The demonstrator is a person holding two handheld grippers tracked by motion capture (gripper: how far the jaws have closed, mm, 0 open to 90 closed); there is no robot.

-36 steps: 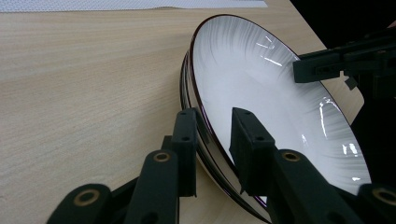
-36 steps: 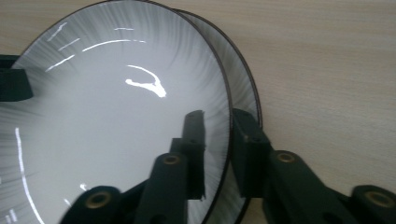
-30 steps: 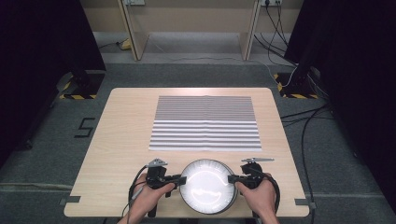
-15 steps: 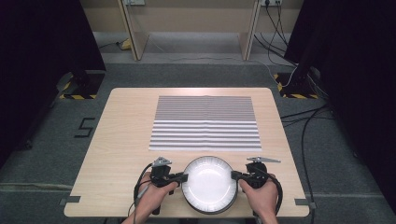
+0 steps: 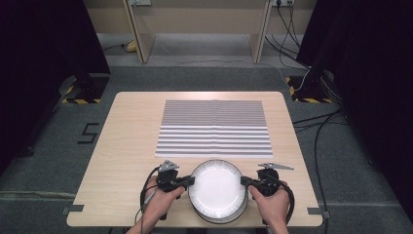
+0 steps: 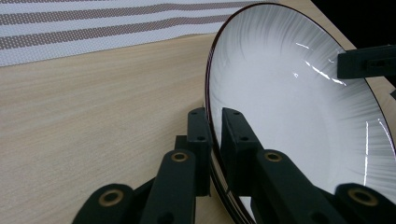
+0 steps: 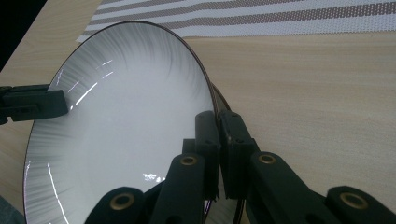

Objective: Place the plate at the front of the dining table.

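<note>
Plate: a white glazed plate (image 5: pixel 216 189) with a thin dark rim is seen at the near edge of the wooden table (image 5: pixel 126 146), just near of the striped placemat (image 5: pixel 214 127); darker rims below it suggest that it tops a small stack, though the count cannot be told.
Left gripper: the left gripper (image 5: pixel 187 181) is clamped on the plate's left rim; in the left gripper view its jaws have just been closing, and the rim (image 6: pixel 215 140) is pinched between them.
Right gripper: the right gripper (image 5: pixel 246 182) is closed on the right rim, which is seen gripped between the jaws in the right gripper view (image 7: pixel 217 140).
Weight and stiffness: the plate is judged rigid and moderately heavy, as ceramic.
Surface: the glaze is judged slippery; bright highlights are shown on it.
Fragility: chipping or breaking is likely if it is dropped or knocked.
Hold: opposite rim points, as taken now, are judged best; the plate should be kept level, with both sides raised together.
</note>
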